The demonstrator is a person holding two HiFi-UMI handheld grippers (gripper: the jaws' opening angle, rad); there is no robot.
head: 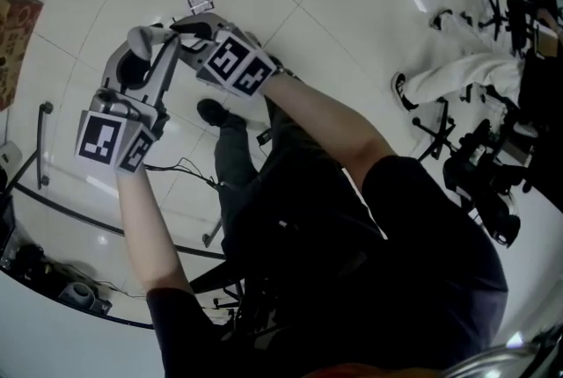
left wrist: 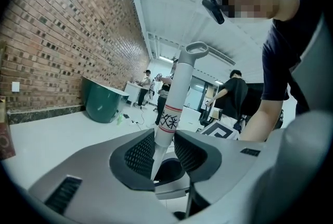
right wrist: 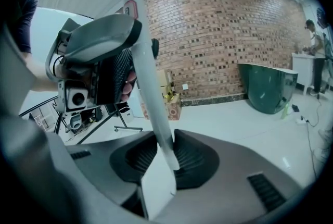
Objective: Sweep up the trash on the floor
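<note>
Left gripper (left wrist: 165, 152) partly closed, clamped on white handle (left wrist: 174, 98), right gripper (right wrist: 164, 158) likewise clamped on the same handle further down, handle's lower end outside every view, small flat scrap (head: 201, 0) on floor (head: 352, 7) just beyond both grippers, too small to identify

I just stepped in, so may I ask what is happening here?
A person standing on a pale floor holds two grippers. The left gripper and the right gripper are both clamped on one white handle, the left nearer its looped top. The handle's lower end is out of view.
</note>
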